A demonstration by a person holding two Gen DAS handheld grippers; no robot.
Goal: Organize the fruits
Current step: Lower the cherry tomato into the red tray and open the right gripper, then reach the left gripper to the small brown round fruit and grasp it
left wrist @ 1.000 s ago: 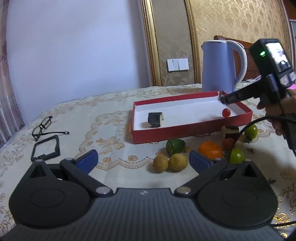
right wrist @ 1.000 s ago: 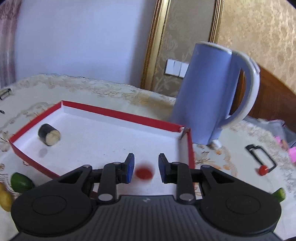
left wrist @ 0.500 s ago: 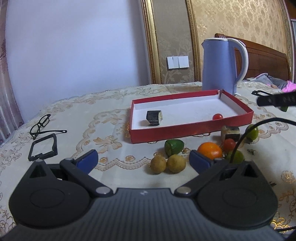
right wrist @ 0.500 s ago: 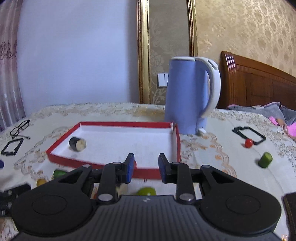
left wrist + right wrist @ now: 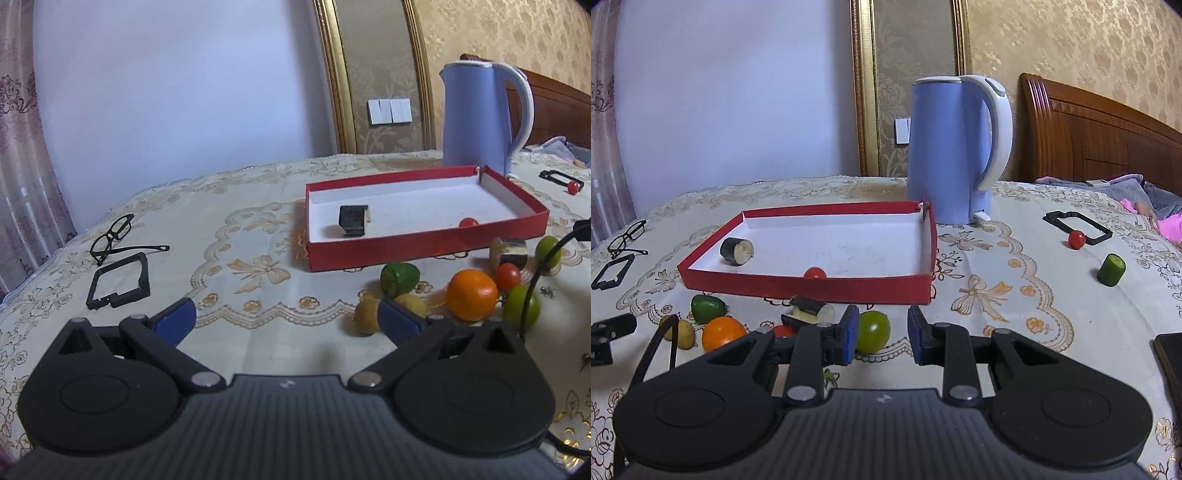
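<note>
Nearby, kettle (image 5: 951, 151) behind red tray (image 5: 812, 286)

— What do your claws look like?

— My left gripper (image 5: 286, 319) is matte black plastic: a ribbed grey-black body, two round discs at its sides, and angled link arms pinned with silver screws. Its fingertips (image 5: 176, 316) wear blue pads.

— And the other?

— My right gripper (image 5: 881, 334) has the same build, with a small pale mark at the middle of the ribbed body, triangular cut-outs in the links, and blue pads (image 5: 849, 332) on black fingers. A black cable (image 5: 655, 347) loops by its left side.
</note>
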